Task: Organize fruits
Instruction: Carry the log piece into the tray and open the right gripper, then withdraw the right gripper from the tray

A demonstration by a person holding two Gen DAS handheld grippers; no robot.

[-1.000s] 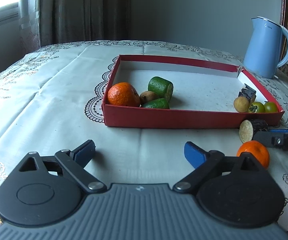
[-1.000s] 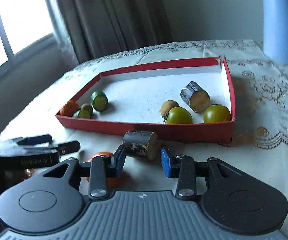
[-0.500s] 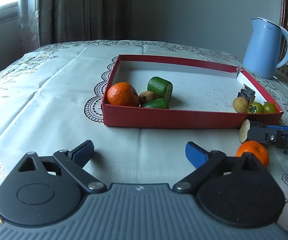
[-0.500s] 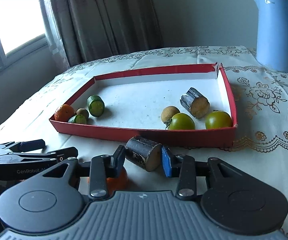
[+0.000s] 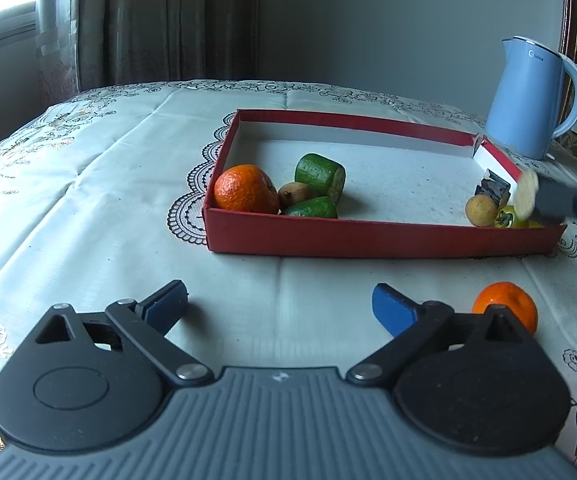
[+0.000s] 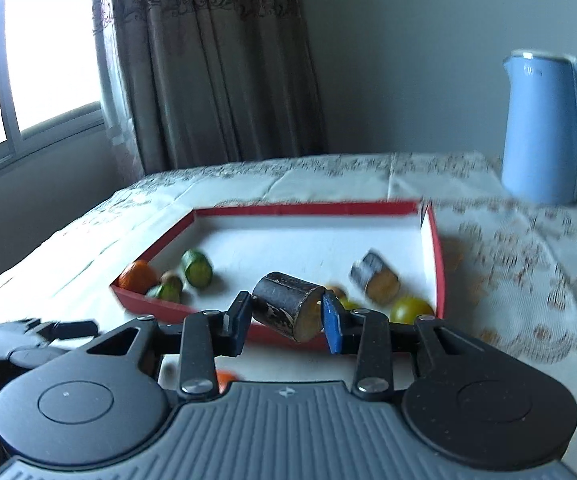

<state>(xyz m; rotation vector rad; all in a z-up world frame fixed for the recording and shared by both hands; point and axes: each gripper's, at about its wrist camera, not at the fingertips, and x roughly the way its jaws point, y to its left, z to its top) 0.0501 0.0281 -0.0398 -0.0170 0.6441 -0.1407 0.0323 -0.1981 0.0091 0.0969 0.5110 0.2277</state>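
**Dark-skinned cut piece clamped above the red tray's near wall**

Fingers point(image 6: 330, 320) of the right gripper point(image 6: 284, 318) are clamped on a short cylindrical piece with dark skin and a pale yellow cut face point(image 6: 288, 306), one blue pad on each side. The piece sits tilted, cut face toward the camera and slightly right, in the air over the near wall of the red tray point(image 6: 434, 248). In the left wrist view the same gripper enters from the right edge as a blurred dark bar, the pale cut face showing above the tray's right corner.

The left gripper point(image 5: 280, 304) has its fingers wide apart with nothing between them, angled down toward the white embroidered cloth on the tabletop point(image 5: 88, 208), short of the tray. A loose orange point(image 5: 506, 310) lies on the cloth just beside its right finger.

Inside the tray, the left corner holds an orange point(image 5: 244, 189), a small brown fruit point(image 5: 294, 194) and two green cut pieces point(image 5: 320, 174). The right corner holds another dark-skinned piece point(image 5: 492, 189), a round tan fruit point(image 5: 480, 211) and green-yellow tomatoes point(image 5: 510, 218).

A light blue kettle point(image 5: 528, 100) stands behind the tray; small lettering near its top seems to read "Midea", though it is barely legible. The right wrist view is smeared by motion blur.
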